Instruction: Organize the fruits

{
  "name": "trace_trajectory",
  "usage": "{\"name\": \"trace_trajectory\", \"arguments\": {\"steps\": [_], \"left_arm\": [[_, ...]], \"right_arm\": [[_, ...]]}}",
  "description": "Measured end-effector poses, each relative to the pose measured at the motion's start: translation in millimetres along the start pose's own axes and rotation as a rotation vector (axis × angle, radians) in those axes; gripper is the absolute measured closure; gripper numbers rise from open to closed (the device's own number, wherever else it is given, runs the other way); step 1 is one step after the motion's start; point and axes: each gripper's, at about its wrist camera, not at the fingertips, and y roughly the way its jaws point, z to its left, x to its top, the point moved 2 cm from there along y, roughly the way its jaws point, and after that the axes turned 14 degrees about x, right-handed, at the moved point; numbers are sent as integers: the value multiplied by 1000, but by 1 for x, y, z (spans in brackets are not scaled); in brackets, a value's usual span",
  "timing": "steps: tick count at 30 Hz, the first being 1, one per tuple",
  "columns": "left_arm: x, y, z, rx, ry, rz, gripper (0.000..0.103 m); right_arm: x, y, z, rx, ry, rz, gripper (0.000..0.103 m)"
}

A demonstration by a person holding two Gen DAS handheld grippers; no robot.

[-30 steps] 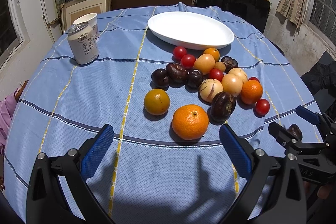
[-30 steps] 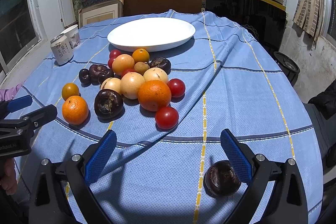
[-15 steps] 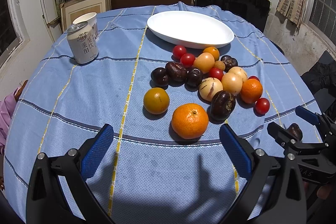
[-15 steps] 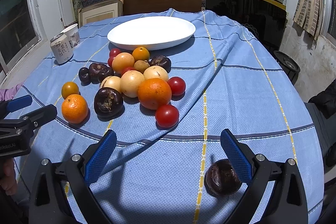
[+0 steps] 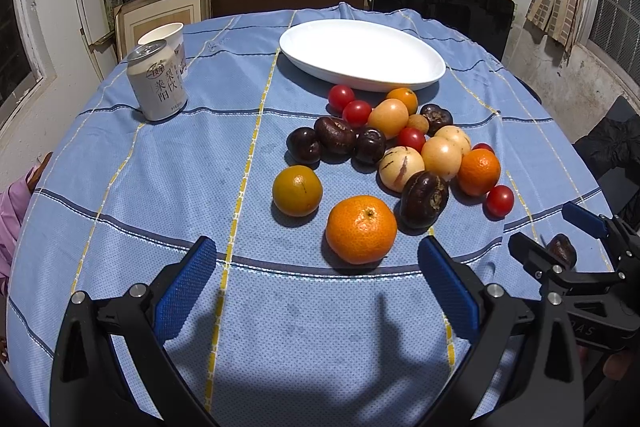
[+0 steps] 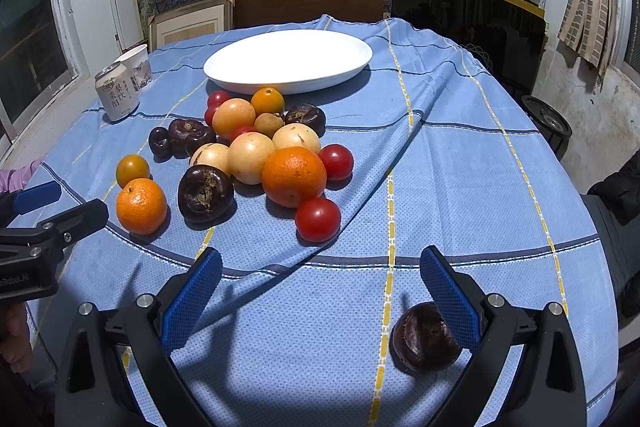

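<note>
A pile of fruits lies on the blue tablecloth in front of an empty white oval plate [image 5: 362,53] [image 6: 288,61]: oranges, red tomatoes, pale round fruits and dark purple ones. My left gripper [image 5: 316,279] is open and empty, just short of a big orange [image 5: 361,229]. My right gripper [image 6: 320,287] is open and empty; a lone dark purple fruit [image 6: 424,339] lies on the cloth by its right finger, apart from the pile. A red tomato [image 6: 318,219] lies ahead of it.
A drink can [image 5: 157,85] and a paper cup [image 5: 166,37] stand at the far left of the table. A dark screen [image 5: 440,3] and shelves stand behind the table. A fold in the cloth [image 6: 400,143] runs right of the pile.
Both grippers have shifted only slightly; the fruits sit marginally nearer in view. Nothing was grasped or released.
</note>
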Motion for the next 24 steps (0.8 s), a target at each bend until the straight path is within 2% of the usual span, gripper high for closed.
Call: {"name": "trace_trajectory", "arguments": {"steps": [19, 24], "left_arm": [[-1, 3, -1, 6, 8, 5, 4], [-3, 20, -2, -23, 18, 52, 4]], "right_arm": [[0, 0, -1, -1, -1, 2, 3], [-1, 3, -12, -35, -24, 28, 3]]}}
